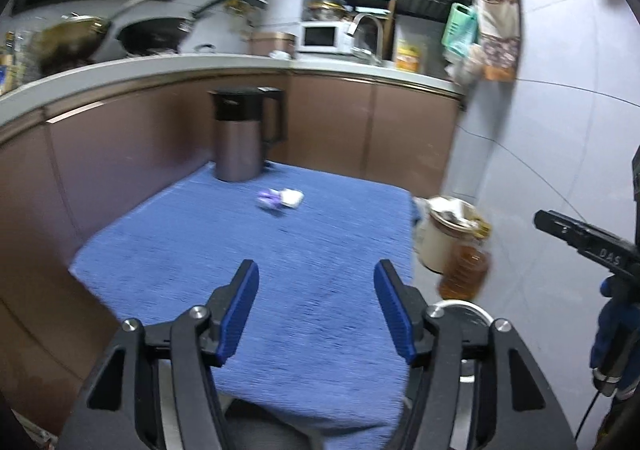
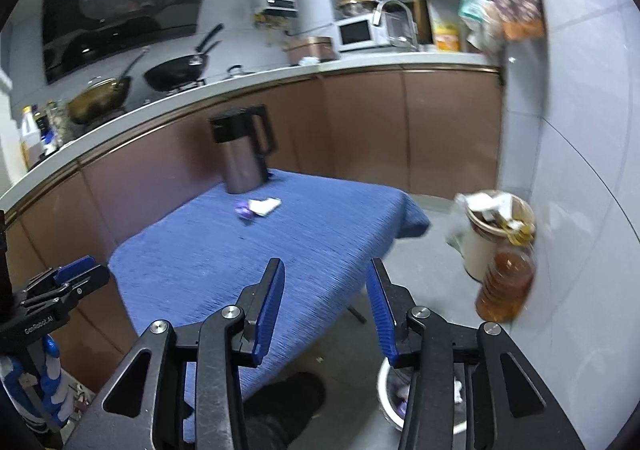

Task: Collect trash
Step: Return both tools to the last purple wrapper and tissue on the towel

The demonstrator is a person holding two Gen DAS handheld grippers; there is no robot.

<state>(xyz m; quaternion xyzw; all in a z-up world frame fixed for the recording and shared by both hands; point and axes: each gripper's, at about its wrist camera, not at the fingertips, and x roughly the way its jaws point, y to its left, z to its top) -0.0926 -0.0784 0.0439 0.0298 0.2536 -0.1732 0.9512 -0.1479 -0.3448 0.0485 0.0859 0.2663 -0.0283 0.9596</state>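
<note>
Crumpled trash lies on the blue-covered surface, toward the far edge, just in front of the kettle at the far left corner but apart from it. It reads as a purple wrapper joined to a white wad, probably tissue or paper; blur hides whether it is one piece or two. Judged light, soft and crushable, likely to slide on the nap of the cloth. Best hold is probably across the bunched middle, where purple meets white, with a pinch from above so it does not skate away.

Left gripper: jaws apart, empty, over the near edge. Right gripper: jaws apart, empty, over the near right corner, partly past the edge.

A small bin sits on the floor beneath the right gripper, largely hidden by it; scraps show inside. Another container, already full, stands by the wall beyond the right edge, an amber oil bottle in front of it.

Both views are motion-smeared; no print on the wrapper can be read
</note>
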